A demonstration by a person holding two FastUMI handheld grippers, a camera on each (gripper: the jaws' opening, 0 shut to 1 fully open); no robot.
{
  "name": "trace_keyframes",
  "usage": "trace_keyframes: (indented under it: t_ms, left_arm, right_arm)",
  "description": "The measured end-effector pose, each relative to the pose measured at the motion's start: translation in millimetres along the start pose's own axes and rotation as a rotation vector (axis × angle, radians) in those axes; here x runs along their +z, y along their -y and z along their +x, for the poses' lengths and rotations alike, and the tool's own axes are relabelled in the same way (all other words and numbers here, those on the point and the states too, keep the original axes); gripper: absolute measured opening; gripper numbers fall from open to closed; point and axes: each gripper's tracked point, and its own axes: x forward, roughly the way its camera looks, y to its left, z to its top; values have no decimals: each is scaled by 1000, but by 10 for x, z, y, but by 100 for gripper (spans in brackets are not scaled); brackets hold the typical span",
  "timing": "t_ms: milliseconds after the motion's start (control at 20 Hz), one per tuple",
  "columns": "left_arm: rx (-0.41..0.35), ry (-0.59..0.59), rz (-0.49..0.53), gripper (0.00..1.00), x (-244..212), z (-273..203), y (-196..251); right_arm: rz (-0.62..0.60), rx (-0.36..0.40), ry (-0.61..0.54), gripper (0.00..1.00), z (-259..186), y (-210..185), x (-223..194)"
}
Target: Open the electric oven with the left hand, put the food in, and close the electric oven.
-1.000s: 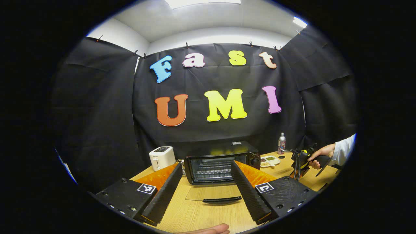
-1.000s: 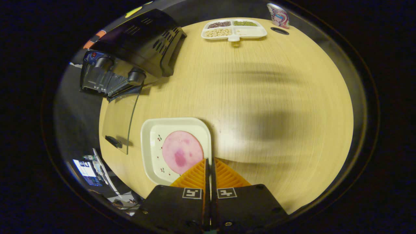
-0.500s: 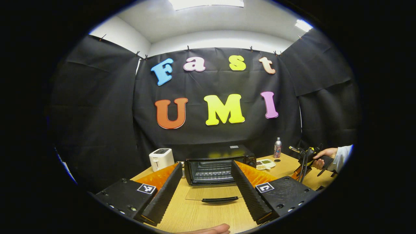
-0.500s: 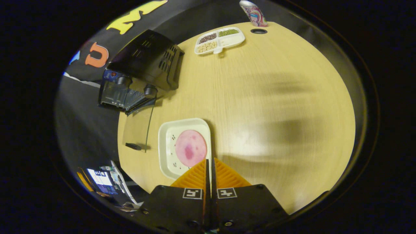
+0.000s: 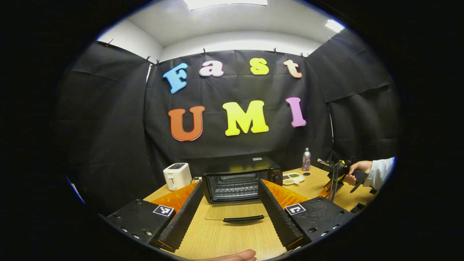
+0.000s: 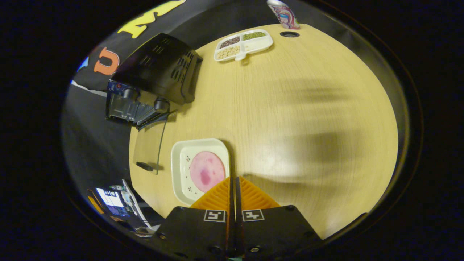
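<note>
Oven (image 5: 241,181) open ahead between wide left jaws, door flat on surface (image 6: 290,108); right jaws clamped on rim of plate (image 6: 181,159) with ham slice (image 6: 207,171), right of oven.

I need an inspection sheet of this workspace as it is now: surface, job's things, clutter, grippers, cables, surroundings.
Surface: wooden table, shadowed patches.
Job's things: electric oven, glass door folded down flat; white plate carrying a pink meat slice, lifted above the table.
Clutter: toaster; divided snack tray; bottle.
Grippers: left gripper open, holding nothing; right gripper shut on the plate's rim.
Cables: nothing seen.
Surroundings: black cloth wall; a screen below the table edge.
</note>
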Motion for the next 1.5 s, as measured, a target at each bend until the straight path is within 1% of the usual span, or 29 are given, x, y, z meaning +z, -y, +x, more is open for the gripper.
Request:
trace_keyframes:
  t_ms: [50, 150, 200, 250, 350, 400, 450, 500, 550, 600, 650, 700, 800, 950, 1000, 1100, 1150, 1200, 1300, 1350, 1400, 1450, 1500]
  left_arm:
    - [-10, -9, -4, 95, -29, 12, 27]
    - [-17, -20, -10, 95, -62, 47, 36]
    - [-15, -23, -12, 96, -81, 61, 27]
    - [-12, -28, -15, 95, -94, 81, 19]
    - [-10, -38, -20, 95, -135, 92, 19]
    - [-10, -41, -21, 96, -141, 94, 19]
    - [-9, -43, -22, 96, -145, 95, 9]
    - [-8, -41, -21, 96, -146, 102, 7]
    - [-9, -41, -21, 96, -141, 95, 17]
    - [-11, -43, -20, 95, -152, 94, 30]
    - [-11, -45, -20, 95, -151, 91, 48]
    - [-12, -46, -20, 96, -155, 99, 62]
    - [-15, -49, -21, 96, -152, 96, 77]
    - [-17, -47, -18, 96, -137, 65, 86]
    - [-18, -46, -20, 96, -130, 52, 83]
    - [-23, -47, -28, 96, -145, 10, 74]
    - [-26, -48, -28, 96, -147, -11, 62]
    - [-26, -47, -26, 96, -135, -34, 51]
    - [-24, -40, -26, 96, -78, -61, 22]
    - [-27, -33, -29, 96, -65, -83, 13]
    - [-32, -27, -32, 96, -38, -109, -3]
    - [-35, -23, -36, 96, -35, -144, -18]
    - [-38, -19, -38, 96, -33, -172, -42]
  right_arm:
    - [-15, 8, 5, 1, -5, -37, 14]
    - [-37, 23, -1, 15, -34, -98, -6]
    - [-37, 25, -5, 14, -10, -115, 5]
    - [-32, 10, -20, 16, 17, -89, -9]
    - [-23, -8, -57, 17, 93, -51, -28]
    - [-13, -35, -84, 17, 114, 14, -49]
    - [-7, -31, -94, 17, 152, 7, -34]
    - [-27, -11, -121, 17, 221, -8, -58]
    - [-32, 37, -166, 15, 212, -85, -147]
    - [-43, 42, -179, 14, 234, -71, -143]
    - [-23, 59, -179, 0, 303, -38, -166]
    - [-10, 76, -180, 2, 276, -43, -111]
    - [26, 106, -176, 1, 273, -50, -132]
    - [76, 183, -154, 1, 240, -65, -172]
    - [89, 211, -137, 4, 226, -62, -163]
    - [127, 253, -120, 4, 160, -58, -194]
    - [127, 262, -107, 4, 72, -72, -227]
    - [121, 256, -86, 1, 3, -58, -229]
    - [112, 233, -52, 0, -142, -110, -210]
    - [93, 221, -40, 0, -224, -158, -215]
    - [82, 209, -30, 4, -300, -212, -204]
    - [71, 195, -19, 0, -366, -305, -196]
    - [58, 188, -12, 0, -416, -392, -195]
